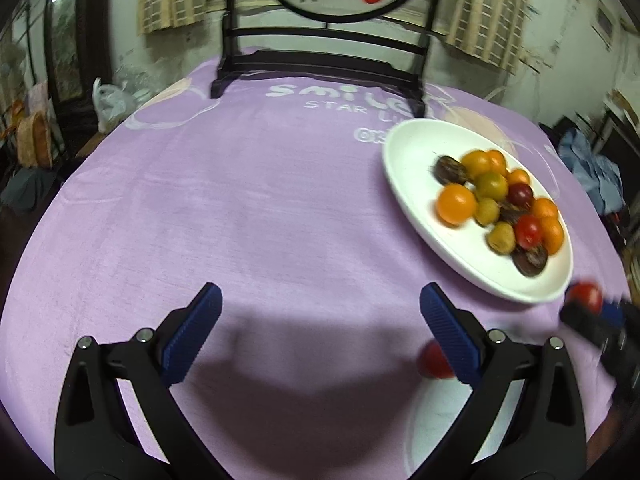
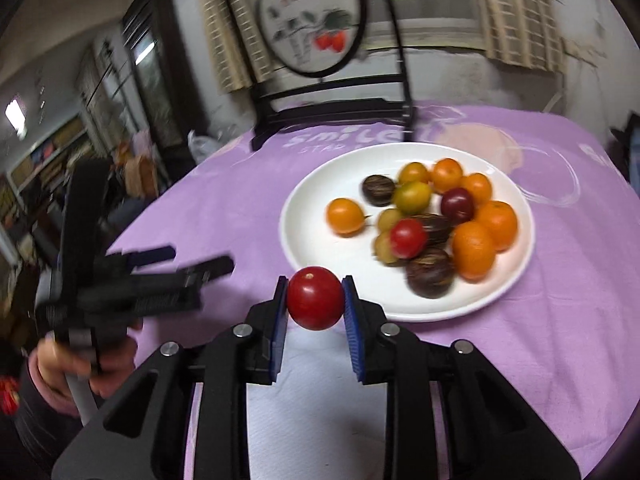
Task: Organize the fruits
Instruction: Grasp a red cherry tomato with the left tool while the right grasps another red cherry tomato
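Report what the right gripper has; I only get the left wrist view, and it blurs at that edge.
Observer: The right gripper is shut on a red tomato, a pad on each side.
Operator: Say where it is against the plate.
Observer: Off the plate, in front of its near rim, with white paper showing below.
Operator: Check the left gripper from that side.
Observer: The left gripper is open and empty, held by a hand left of the plate.
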Motion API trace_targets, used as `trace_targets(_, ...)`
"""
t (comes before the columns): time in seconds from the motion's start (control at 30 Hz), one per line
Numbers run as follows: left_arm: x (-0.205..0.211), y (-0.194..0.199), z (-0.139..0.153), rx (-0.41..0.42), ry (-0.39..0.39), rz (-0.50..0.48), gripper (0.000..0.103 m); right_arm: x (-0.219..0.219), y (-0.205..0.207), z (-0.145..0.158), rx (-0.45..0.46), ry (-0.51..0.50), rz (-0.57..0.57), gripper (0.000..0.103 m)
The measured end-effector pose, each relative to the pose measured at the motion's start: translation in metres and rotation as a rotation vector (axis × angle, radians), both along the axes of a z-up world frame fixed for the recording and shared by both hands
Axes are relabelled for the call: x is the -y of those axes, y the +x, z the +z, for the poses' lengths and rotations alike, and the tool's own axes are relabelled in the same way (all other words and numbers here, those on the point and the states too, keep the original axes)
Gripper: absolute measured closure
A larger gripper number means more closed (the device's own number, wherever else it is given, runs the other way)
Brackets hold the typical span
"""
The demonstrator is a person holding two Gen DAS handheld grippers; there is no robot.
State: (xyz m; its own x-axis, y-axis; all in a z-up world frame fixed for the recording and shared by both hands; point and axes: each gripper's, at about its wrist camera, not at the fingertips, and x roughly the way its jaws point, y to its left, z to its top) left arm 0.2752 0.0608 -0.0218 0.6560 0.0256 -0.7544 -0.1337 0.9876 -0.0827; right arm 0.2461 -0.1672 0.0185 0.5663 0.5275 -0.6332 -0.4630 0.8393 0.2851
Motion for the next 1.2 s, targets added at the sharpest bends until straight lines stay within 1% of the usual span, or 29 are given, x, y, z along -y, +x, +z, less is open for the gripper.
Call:
trace_targets(0.07, 0.011, -0.003, -0.001, 0.004, 0.015, -0.048, 0.002, 0.003, 0.003, -0.001, -0.01, 0.007, -0.015, 0.076)
trace_targets(0.1, 0.02, -0.006, -0.002, 0.009, 0.017, -0.094, 0.002, 0.003, 0.002, -0.001, -0.007, 0.002, -0.019, 0.076)
trace_targets(0.17, 0.032, -0.011, -0.002, 0.023, 0.017, -0.155, 0.002, 0.002, 0.002, -0.001, -0.009, 0.002, -0.021, 0.076)
trace_targets(0.2, 0.042, -0.015, -0.002, 0.034, 0.018, -0.215, 0.002, 0.002, 0.002, -0.001, -0.011, 0.002, -0.02, 0.076)
trace_targets(0.27, 0.058, -0.018, -0.005, 0.037, 0.034, -0.295, 0.003, 0.002, 0.001, -0.002, -0.015, -0.003, -0.022, 0.076)
trace_targets(0.3, 0.063, -0.019, -0.006, 0.04, 0.046, -0.313, 0.005, 0.002, 0.002, -0.003, -0.018, -0.007, -0.022, 0.076)
trace_targets(0.37, 0.072, -0.021, -0.009, 0.034, 0.061, -0.356, 0.011, 0.003, 0.002, -0.003, -0.023, -0.008, -0.024, 0.076)
trace_targets(0.43, 0.078, -0.019, -0.015, 0.009, 0.059, -0.399, 0.024, 0.002, 0.001, -0.003, -0.024, -0.01, -0.023, 0.076)
trace_targets(0.47, 0.08, -0.019, -0.017, -0.004, 0.061, -0.41, 0.028, 0.002, 0.001, -0.003, -0.022, -0.011, -0.024, 0.076)
trace_targets(0.53, 0.084, -0.017, -0.023, -0.029, 0.076, -0.422, 0.039, 0.002, 0.0, -0.003, -0.023, -0.012, -0.022, 0.076)
trace_targets(0.6, 0.086, -0.015, -0.028, -0.043, 0.08, -0.429, 0.044, 0.002, 0.0, -0.003, -0.028, -0.013, -0.019, 0.076)
trace_targets(0.63, 0.085, -0.016, -0.029, -0.046, 0.081, -0.432, 0.046, 0.002, 0.0, -0.004, -0.029, -0.014, -0.018, 0.076)
trace_targets(0.8, 0.088, -0.015, -0.033, -0.036, 0.131, -0.423, 0.052, 0.001, 0.0, -0.004, -0.027, -0.023, -0.022, 0.076)
trace_targets(0.87, 0.087, -0.016, -0.032, -0.033, 0.132, -0.42, 0.053, 0.002, 0.0, -0.004, -0.027, -0.023, -0.027, 0.076)
trace_targets(1.03, 0.09, -0.017, -0.032, -0.016, 0.175, -0.417, 0.064, 0.003, 0.001, -0.004, -0.032, -0.021, -0.032, 0.076)
trace_targets(1.07, 0.09, -0.018, -0.032, -0.015, 0.177, -0.418, 0.065, 0.003, 0.001, -0.004, -0.031, -0.023, -0.033, 0.076)
trace_targets(1.13, 0.089, -0.017, -0.032, -0.015, 0.179, -0.409, 0.071, 0.003, 0.0, -0.004, -0.03, -0.025, -0.033, 0.076)
trace_targets(1.2, 0.086, -0.015, -0.031, -0.016, 0.169, -0.404, 0.072, 0.003, 0.0, -0.004, -0.028, -0.029, -0.034, 0.076)
